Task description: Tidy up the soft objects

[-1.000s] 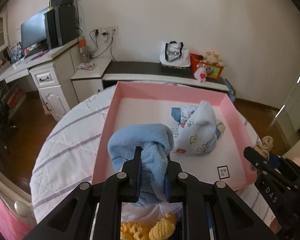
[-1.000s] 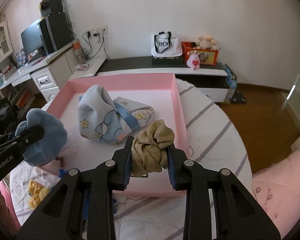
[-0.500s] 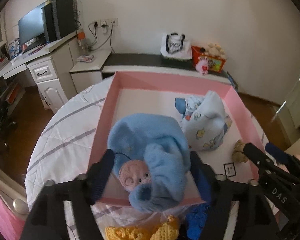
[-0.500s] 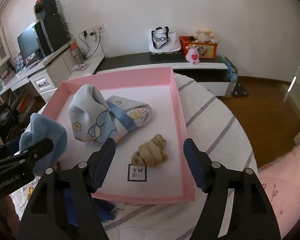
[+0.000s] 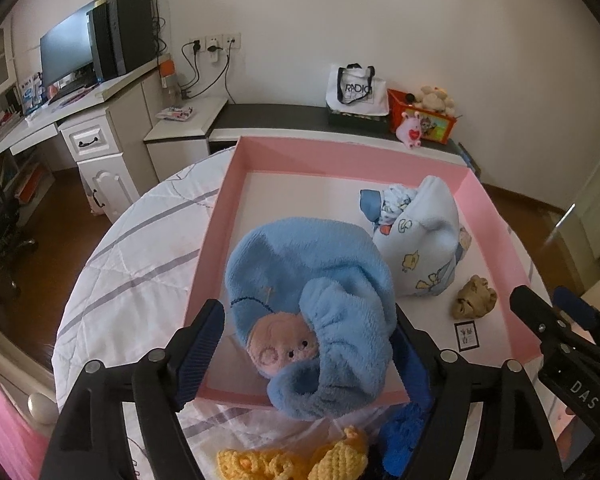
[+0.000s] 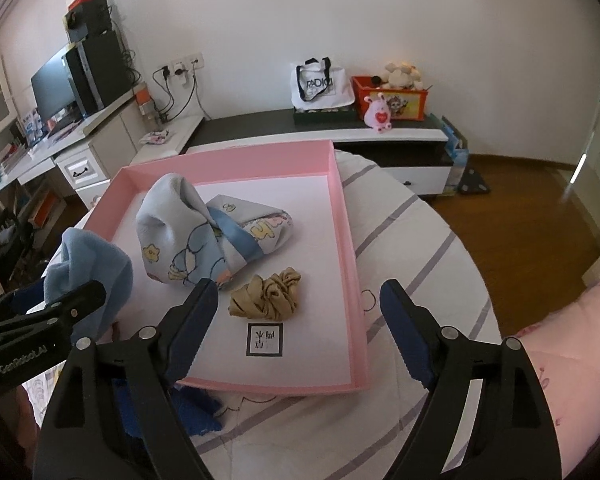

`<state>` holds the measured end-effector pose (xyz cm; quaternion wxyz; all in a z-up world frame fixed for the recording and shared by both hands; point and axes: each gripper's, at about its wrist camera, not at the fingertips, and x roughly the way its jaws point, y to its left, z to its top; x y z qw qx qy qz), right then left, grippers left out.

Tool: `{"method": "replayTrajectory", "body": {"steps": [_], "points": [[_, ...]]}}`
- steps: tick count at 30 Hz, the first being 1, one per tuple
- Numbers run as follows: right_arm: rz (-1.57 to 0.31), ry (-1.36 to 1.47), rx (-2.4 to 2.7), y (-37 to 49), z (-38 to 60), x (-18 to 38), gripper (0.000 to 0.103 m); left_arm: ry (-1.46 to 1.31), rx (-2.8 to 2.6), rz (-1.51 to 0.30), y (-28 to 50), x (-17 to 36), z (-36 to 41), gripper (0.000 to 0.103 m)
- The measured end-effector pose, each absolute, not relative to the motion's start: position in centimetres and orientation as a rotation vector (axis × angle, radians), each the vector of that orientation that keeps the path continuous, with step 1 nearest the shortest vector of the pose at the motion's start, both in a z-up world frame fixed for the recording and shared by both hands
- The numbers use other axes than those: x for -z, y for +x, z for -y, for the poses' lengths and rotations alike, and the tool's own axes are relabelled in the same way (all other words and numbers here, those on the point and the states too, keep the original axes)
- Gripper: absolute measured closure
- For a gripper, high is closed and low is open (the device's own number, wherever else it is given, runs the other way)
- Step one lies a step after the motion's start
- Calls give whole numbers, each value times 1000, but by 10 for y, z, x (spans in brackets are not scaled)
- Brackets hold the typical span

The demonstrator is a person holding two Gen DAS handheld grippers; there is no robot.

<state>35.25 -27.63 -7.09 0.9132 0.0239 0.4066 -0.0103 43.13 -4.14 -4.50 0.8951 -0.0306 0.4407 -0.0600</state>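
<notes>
The pink tray on the quilted table is filling up, already holding the printed baby cloth, the blue fleece hat draped over its near rim, and the tan scrunchie. Both the left gripper and right gripper are spreading, jaws just opening and gripping nothing. I'm judging a yellow knit piece and a dark blue one are still waiting outside.

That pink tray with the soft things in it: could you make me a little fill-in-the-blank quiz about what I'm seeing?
1. The tan scrunchie lies inside the ____ tray.
2. The right gripper has its jaws ____.
3. The fluffy hat between the left gripper fingers is ____ in colour.
4. The printed cloth lies ____ the tray.

Missing words: pink; open; blue; inside
</notes>
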Motion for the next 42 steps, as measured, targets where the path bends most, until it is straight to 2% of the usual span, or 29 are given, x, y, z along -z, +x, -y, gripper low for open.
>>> {"method": "replayTrajectory", "body": {"steps": [5, 9, 12, 23, 26, 42], "points": [[-841, 33, 20, 347, 271, 68, 22, -66, 123, -908, 420, 43, 37, 25], [-830, 20, 20, 339, 267, 65, 11, -58, 117, -897, 406, 39, 32, 23], [-817, 9, 24, 331, 264, 60, 11, -59, 111, -889, 395, 34, 30, 22], [-759, 1, 21, 292, 258, 36, 7, -41, 103, -811, 339, 6, 23, 9], [-719, -19, 41, 274, 254, 25, 0, -37, 106, -788, 321, 0, 21, 4], [-541, -38, 18, 194, 245, -32, 0, -50, 91, -639, 226, -52, 9, 0]]}}
